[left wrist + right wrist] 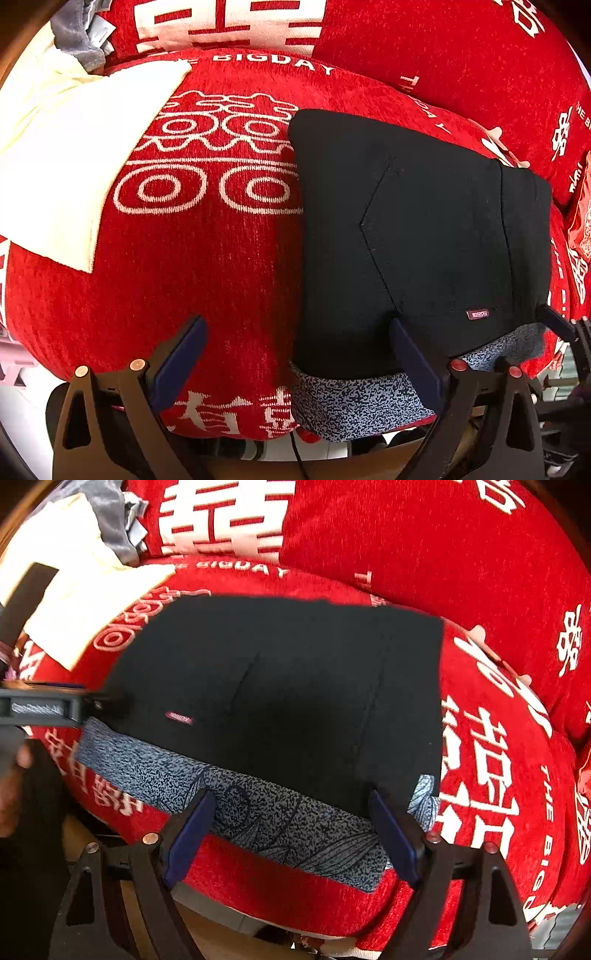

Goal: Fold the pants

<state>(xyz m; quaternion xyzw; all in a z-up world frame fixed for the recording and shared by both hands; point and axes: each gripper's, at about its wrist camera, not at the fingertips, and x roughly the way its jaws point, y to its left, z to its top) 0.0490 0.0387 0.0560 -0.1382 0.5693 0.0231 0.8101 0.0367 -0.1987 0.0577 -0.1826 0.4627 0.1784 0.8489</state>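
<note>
The black pants lie folded into a rough rectangle on the red sofa seat, with a small label near the front edge. They rest on a blue-grey patterned cloth. My left gripper is open at the pants' front left corner, its right finger at the black fabric. In the right wrist view the pants fill the middle. My right gripper is open over the patterned cloth at the pants' front edge. The left gripper shows at the left.
A folded cream garment lies on the seat to the left, with grey cloth behind it. Red cushions with white characters form the backrest. The seat's front edge drops off just below the grippers.
</note>
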